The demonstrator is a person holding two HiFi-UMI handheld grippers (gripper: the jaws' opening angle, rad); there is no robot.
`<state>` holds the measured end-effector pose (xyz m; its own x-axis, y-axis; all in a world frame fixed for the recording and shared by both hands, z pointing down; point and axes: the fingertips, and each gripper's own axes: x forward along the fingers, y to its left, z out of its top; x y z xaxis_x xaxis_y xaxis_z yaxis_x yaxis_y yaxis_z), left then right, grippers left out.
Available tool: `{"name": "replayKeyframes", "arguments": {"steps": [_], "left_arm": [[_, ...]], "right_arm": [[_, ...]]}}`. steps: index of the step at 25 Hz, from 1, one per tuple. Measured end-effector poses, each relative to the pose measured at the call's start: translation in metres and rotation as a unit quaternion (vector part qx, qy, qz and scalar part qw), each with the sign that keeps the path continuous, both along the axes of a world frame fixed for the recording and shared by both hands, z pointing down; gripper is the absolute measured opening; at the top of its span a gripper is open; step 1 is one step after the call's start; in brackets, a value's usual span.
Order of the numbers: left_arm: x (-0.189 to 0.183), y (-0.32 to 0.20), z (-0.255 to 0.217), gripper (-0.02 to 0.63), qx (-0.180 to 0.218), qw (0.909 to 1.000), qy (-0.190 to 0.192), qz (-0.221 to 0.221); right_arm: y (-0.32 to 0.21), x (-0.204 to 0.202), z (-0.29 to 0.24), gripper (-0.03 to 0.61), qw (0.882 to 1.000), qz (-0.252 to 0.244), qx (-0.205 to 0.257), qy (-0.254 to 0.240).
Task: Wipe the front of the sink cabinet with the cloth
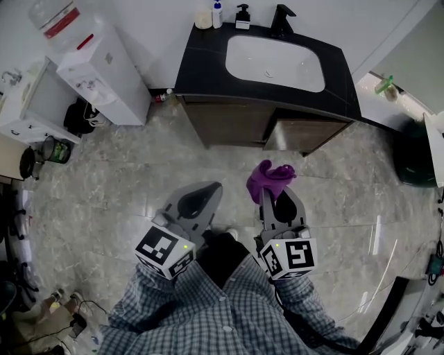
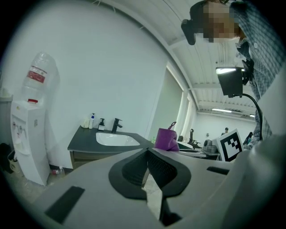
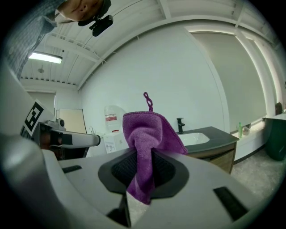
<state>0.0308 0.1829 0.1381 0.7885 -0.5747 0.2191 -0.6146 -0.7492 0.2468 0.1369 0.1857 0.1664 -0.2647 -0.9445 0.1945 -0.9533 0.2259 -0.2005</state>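
Note:
The sink cabinet (image 1: 236,123) stands ahead, with a brown wooden front under a dark top and a white basin (image 1: 275,62). My right gripper (image 1: 272,196) is shut on a purple cloth (image 1: 270,176), which bunches up above its jaws over the floor, short of the cabinet. In the right gripper view the cloth (image 3: 146,134) rises between the pads, and the cabinet (image 3: 215,154) shows to the right. My left gripper (image 1: 203,197) hangs beside it, shut and empty. In the left gripper view the jaws (image 2: 146,155) meet, with the cloth (image 2: 166,139) and the cabinet (image 2: 85,157) beyond.
A white water dispenser (image 1: 104,73) stands left of the cabinet. Soap bottles (image 1: 242,16) and a black faucet (image 1: 282,21) sit on the countertop. A dark green bin (image 1: 415,156) is at the right. Clutter and a white shelf (image 1: 28,104) line the left wall.

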Motion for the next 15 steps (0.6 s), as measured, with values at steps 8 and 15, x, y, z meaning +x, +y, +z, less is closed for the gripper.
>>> {"name": "replayKeyframes", "arguments": {"steps": [8,15], "left_arm": [[-0.011,-0.012,-0.004,0.011,0.0,0.9997,0.011,0.02],[-0.015,-0.018,-0.007,0.011,0.004,0.9995,0.019,0.023]], "right_arm": [[-0.007,-0.014,0.0,0.072,1.0,0.014,-0.005,0.014],[-0.012,-0.023,-0.007,0.072,0.999,0.008,0.0,0.038]]}}
